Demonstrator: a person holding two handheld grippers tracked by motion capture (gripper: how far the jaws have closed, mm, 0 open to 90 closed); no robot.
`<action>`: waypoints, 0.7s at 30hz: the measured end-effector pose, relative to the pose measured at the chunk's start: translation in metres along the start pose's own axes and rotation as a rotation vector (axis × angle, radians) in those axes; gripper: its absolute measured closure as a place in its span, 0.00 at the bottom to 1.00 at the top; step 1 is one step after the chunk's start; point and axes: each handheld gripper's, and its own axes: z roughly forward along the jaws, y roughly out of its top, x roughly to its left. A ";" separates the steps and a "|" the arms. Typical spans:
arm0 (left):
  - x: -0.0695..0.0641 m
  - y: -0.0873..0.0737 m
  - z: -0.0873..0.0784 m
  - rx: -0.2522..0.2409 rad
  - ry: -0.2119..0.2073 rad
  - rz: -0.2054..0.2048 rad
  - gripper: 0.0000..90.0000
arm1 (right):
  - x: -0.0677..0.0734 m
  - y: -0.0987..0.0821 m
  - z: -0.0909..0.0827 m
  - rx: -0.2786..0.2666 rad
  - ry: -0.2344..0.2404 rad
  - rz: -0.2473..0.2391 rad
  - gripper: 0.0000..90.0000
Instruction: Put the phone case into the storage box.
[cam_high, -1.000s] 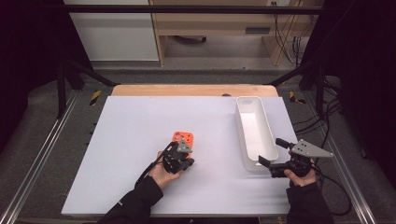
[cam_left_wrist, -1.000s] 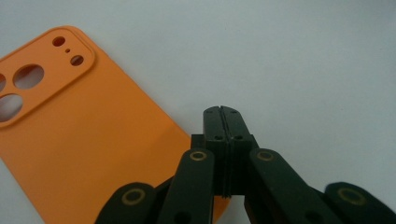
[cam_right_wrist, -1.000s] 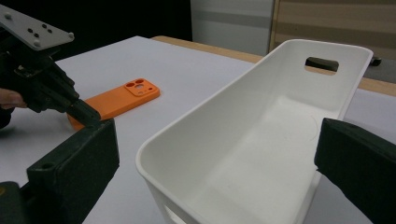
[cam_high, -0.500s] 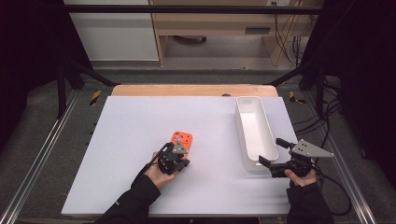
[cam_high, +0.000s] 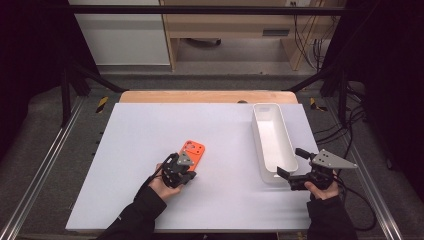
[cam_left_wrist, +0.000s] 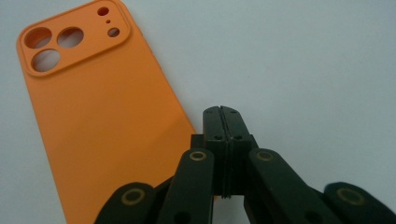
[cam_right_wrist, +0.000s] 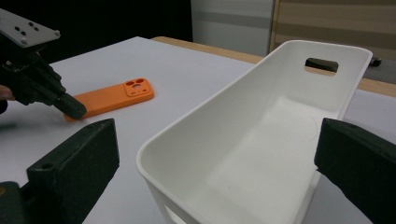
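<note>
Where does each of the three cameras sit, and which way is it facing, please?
High view: above the person's side, looking forward and down on the table; both forearms show.
Left gripper view: on the left gripper, fingers shut, beside the orange phone case.
Right gripper view: on the right gripper, fingers open, facing the white bin.
Shared: all three show the case.

Orange phone case (cam_left_wrist: 102, 116) lies flat (camera cutouts up).

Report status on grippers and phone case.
Left gripper shut, at orange phone case edge. Right gripper open, straddling white bin end. Nothing blocking.
</note>
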 end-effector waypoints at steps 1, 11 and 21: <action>0.001 -0.001 -0.001 0.000 0.002 -0.003 1.00 | 0.000 0.000 0.000 -0.001 0.000 0.001 0.00; 0.004 -0.004 -0.003 -0.002 0.002 -0.010 1.00 | 0.000 0.000 0.000 0.000 0.001 0.000 0.00; 0.004 0.000 -0.014 -0.060 -0.027 -0.023 0.98 | 0.000 0.000 0.000 0.000 0.001 0.000 0.00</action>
